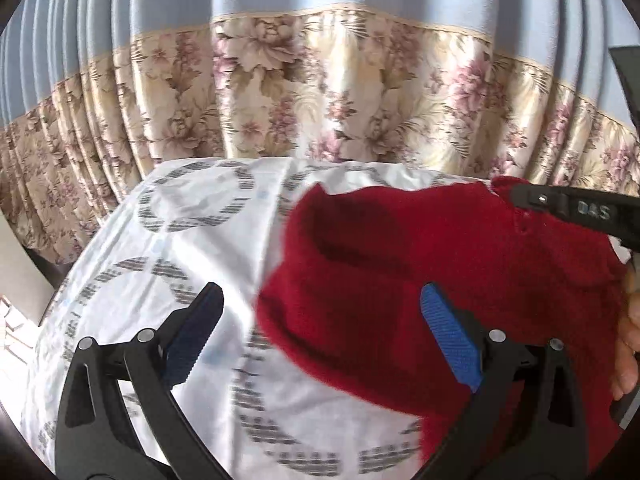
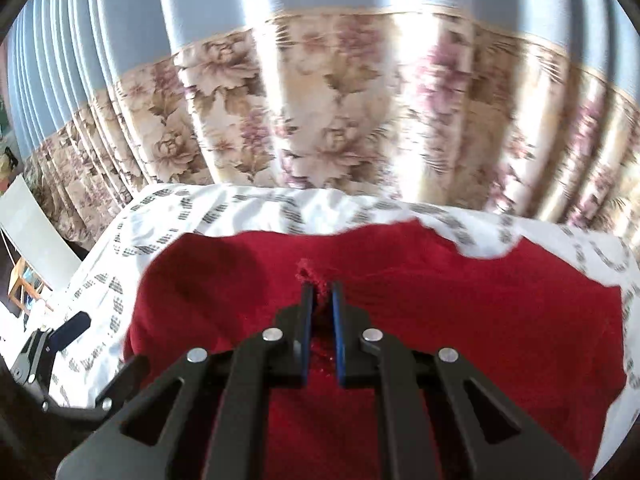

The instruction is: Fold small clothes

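A dark red knitted garment [image 1: 420, 276] lies on a white sheet [image 1: 192, 220] printed with grey rings. My left gripper [image 1: 320, 308] is open above the garment's left edge, one blue pad over the sheet and the other over the red knit, nothing between them. My right gripper [image 2: 320, 292] is shut on a pinched fold of the red garment [image 2: 460, 328], whose tuft sticks out past the fingertips. In the left wrist view the right gripper [image 1: 516, 194] reaches in from the right, gripping the garment's far edge. The left gripper's pad [image 2: 74, 326] shows at the left of the right wrist view.
A flowered beige curtain [image 1: 320, 92] with a blue upper part hangs just behind the covered surface. A white board [image 2: 36, 224] and a small wooden stool [image 2: 24, 284] stand at the left. A person's hand [image 1: 628, 344] is at the right edge.
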Tool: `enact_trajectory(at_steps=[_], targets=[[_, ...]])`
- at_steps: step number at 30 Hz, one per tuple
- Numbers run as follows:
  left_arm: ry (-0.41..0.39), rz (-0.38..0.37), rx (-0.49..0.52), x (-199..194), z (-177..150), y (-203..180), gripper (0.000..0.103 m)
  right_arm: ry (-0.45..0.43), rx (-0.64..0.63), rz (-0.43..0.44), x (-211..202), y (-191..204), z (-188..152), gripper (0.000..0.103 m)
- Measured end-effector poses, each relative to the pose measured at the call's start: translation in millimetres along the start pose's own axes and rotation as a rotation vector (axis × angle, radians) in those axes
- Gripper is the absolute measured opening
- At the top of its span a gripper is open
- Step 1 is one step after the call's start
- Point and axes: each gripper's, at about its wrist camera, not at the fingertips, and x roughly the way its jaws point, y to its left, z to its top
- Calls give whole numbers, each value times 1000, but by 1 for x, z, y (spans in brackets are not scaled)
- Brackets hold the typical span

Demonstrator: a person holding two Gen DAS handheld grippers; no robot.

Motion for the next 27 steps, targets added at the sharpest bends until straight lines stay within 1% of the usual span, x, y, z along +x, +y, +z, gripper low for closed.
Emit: enact_trajectory(at_steps=[2,4,5,6,8,10,12,13,15,17,19,23,27], targets=[[1,16,-10,0,2,11,98,7,0,42,12,11,4,9],[3,29,-16,0,4,20,98,42,-9,71,25,18,4,20],[5,31,-15,0,5,21,98,64,-5,93,29,17,4,42],[5,36,-11,0,6,22,98,59,8,105,28,14,2,55],[2,38,3,-2,8,20,98,19,29,101,15,-1,-1,55],[1,32,15,-2,11,13,98,-10,61,98,-1,-25,-3,55],[11,12,23,0,15,2,98,-35,73,57,-18,-53,-7,55],[14,4,28,1,16,-4,98,-47,76,18,-27,-71,-10,55],[15,-13,50,4,20,-20,98,-54,80,-30,-36,-98,-17,56],[19,-30,76,5,23,-40,98,-39,104,-69,-45,-126,-28,56],[17,-40,78,3,24,-52,98,-30,126,-66,-54,-145,-40,56],[22,-33,86,-1,15,-64,98,-24,115,-66,-69,-154,-65,56],[24,-22,85,-12,-3,-62,98,-20,111,-68,-79,-153,-88,56]])
